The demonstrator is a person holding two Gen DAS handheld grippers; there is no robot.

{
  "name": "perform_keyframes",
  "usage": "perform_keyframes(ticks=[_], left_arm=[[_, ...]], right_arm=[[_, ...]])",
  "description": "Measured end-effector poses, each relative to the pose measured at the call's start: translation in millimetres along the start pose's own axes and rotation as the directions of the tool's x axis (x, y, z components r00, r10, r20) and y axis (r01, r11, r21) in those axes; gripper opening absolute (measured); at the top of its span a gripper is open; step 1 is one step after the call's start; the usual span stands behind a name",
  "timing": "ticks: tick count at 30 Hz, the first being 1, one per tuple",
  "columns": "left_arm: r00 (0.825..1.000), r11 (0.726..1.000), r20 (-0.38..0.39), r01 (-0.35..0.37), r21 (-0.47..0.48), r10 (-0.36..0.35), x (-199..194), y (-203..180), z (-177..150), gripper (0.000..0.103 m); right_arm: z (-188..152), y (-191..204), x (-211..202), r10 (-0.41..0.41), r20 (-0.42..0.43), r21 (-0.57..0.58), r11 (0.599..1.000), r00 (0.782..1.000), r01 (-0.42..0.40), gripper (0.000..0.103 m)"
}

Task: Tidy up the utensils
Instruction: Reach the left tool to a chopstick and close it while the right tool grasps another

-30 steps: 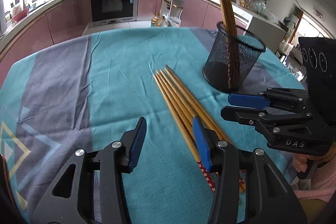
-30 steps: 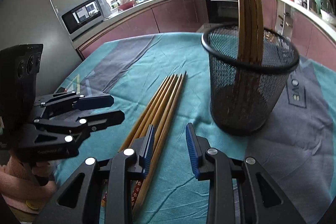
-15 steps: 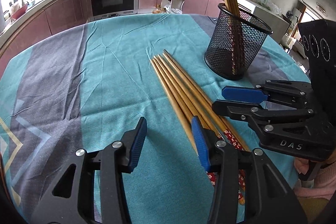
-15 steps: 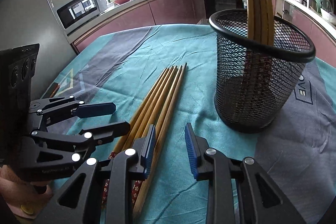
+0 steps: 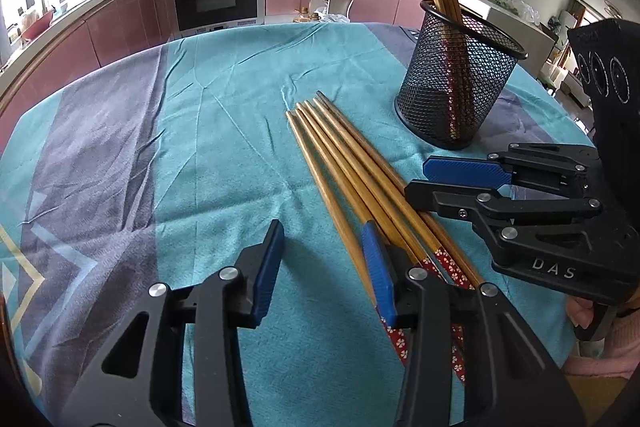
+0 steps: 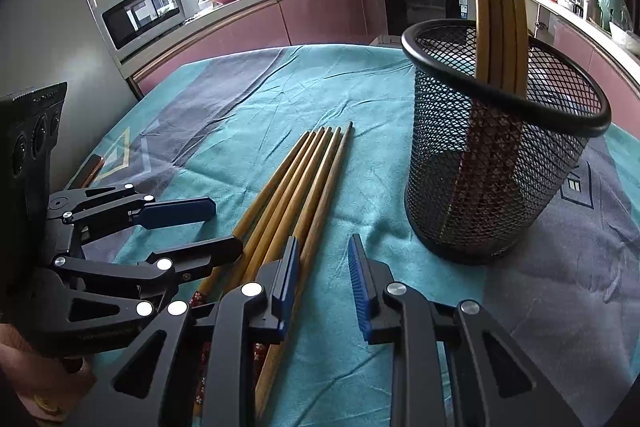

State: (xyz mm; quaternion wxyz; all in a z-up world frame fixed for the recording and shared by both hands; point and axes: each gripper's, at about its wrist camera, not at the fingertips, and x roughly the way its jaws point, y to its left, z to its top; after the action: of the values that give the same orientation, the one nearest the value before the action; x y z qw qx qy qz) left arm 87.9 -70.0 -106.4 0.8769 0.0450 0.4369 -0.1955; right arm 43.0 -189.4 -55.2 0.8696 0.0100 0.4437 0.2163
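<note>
Left tongs (image 5: 322, 247) and right tongs (image 6: 322, 259) have just been closing but stand spread, pinching nothing, low over the near ends of loose chopsticks (image 5: 340, 163) on the desk (image 5: 220, 147). Beyond stands a mesh cup (image 6: 492, 171) holding more.

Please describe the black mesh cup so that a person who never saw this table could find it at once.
On the teal and grey tablecloth, look past the tips of the chopsticks lying flat. The black mesh cup stands upright there. It is the only container on the cloth, and several chopsticks stand in it.
</note>
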Motion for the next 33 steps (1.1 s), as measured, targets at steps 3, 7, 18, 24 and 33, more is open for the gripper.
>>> perform_keyframes(ticks=[3, 7, 18, 24, 33], left_arm=[[1.0, 1.0, -0.002, -0.004, 0.001, 0.004, 2, 2, 2, 0.038], [1.0, 1.0, -0.004, -0.007, -0.001, 0.007, 4, 4, 5, 0.034], [0.999, 0.999, -0.01, -0.033, -0.003, 0.033, 17, 6, 18, 0.027], [0.999, 0.999, -0.01, -0.041, -0.036, 0.041, 20, 8, 21, 0.014], [0.999, 0.996, -0.006, -0.034, -0.078, 0.033, 15, 14, 19, 0.008]], right_arm=[[2, 4, 6, -0.009, -0.01, -0.008, 1.0, 1.0, 0.009, 0.021], [6, 10, 11, -0.03, -0.014, -0.022, 0.999, 0.999, 0.03, 0.017], [19, 9, 22, -0.036, -0.01, 0.004, 0.999, 0.999, 0.036, 0.009], [18, 3, 21, -0.015, -0.004, 0.044, 0.999, 1.0, 0.015, 0.006], [16, 3, 9, 0.035, 0.011, 0.055, 0.998, 0.999, -0.035, 0.006]])
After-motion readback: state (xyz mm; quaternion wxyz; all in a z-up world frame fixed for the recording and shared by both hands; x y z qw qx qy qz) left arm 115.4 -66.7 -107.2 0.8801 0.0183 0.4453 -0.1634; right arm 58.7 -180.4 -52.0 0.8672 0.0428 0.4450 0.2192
